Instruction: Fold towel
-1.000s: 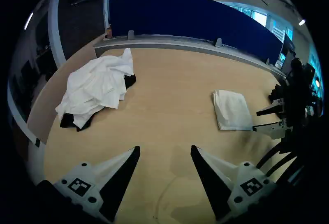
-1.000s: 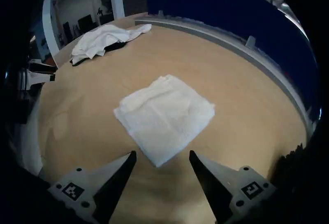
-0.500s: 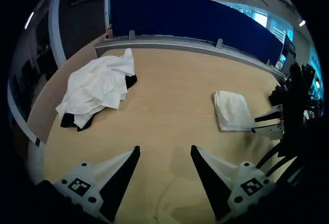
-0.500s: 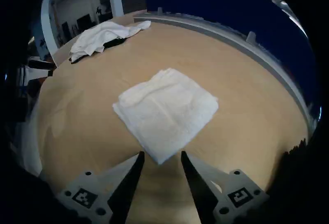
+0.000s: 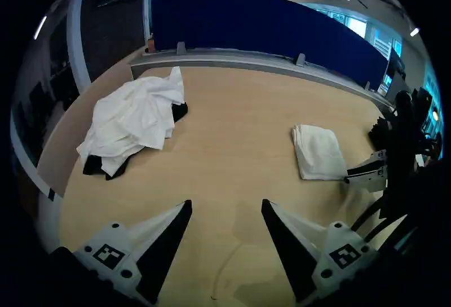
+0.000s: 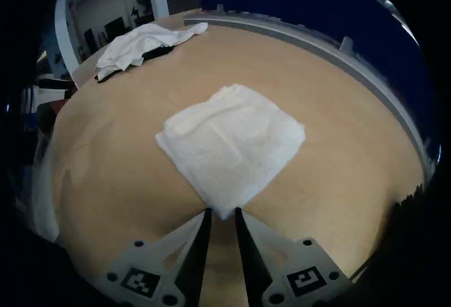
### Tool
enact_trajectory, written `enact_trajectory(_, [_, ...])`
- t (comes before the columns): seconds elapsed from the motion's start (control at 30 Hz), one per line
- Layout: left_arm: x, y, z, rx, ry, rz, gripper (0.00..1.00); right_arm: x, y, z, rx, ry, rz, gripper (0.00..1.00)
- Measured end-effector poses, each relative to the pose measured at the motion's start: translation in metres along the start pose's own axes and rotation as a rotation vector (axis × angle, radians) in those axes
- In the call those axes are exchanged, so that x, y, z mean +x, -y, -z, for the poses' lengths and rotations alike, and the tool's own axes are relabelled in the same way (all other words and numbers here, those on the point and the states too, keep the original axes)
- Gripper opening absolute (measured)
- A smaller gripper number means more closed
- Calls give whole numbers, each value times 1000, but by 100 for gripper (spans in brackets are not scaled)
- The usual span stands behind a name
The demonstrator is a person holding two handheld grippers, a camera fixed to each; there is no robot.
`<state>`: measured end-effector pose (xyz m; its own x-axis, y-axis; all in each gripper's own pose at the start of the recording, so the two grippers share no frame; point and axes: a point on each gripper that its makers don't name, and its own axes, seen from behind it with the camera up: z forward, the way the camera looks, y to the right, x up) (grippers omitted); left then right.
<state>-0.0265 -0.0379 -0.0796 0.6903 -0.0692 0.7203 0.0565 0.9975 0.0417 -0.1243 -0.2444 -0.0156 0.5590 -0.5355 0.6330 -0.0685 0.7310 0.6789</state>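
My right jaws (image 6: 221, 212) stand nearly together, with the nearest corner of the towel (image 6: 231, 143) lying between their tips. Whether both tips bite the cloth I cannot tell. The towel lies flat on the desk (image 6: 349, 154) straight ahead of them. It is a white square folded into several layers, with a nubbly terry nap and a soft roll along its far-left edge.

My left jaws (image 5: 225, 202) stand wide apart, holding nothing, over bare, pale, smooth wood grain. From them the towel is ahead and off to the right, well apart. Far ahead on their left sits a crumpled heap of white cloth (image 5: 132, 118) over something dark (image 5: 96, 166).

I judge the towel light, limp and grippy rather than slick. A shallow pinch on one corner would likely catch only the top layers, and the rest would sag open. I should bite deep enough to take every layer. A second hold at a neighbouring corner would keep the edge straight. On this smooth desk the towel may slide if dragged.
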Motion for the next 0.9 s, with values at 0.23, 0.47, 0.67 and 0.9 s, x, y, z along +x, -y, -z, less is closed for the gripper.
enact_trajectory(0.23, [-1, 2, 0, 1, 0, 1, 92, -2, -1, 1, -4, 6, -1, 26])
enact_trajectory(0.47, [-2, 1, -1, 1, 0, -1, 91, -4, -4, 0, -24, -1, -19, 5])
enact_trajectory(0.67, [-1, 2, -2, 3, 0, -2, 91, -4, -4, 2, -18, -8, -41, 4])
enact_trajectory(0.9, [2, 3, 1, 4, -4, 2, 91, 17, -7, 17, -24, -67, -54, 3])
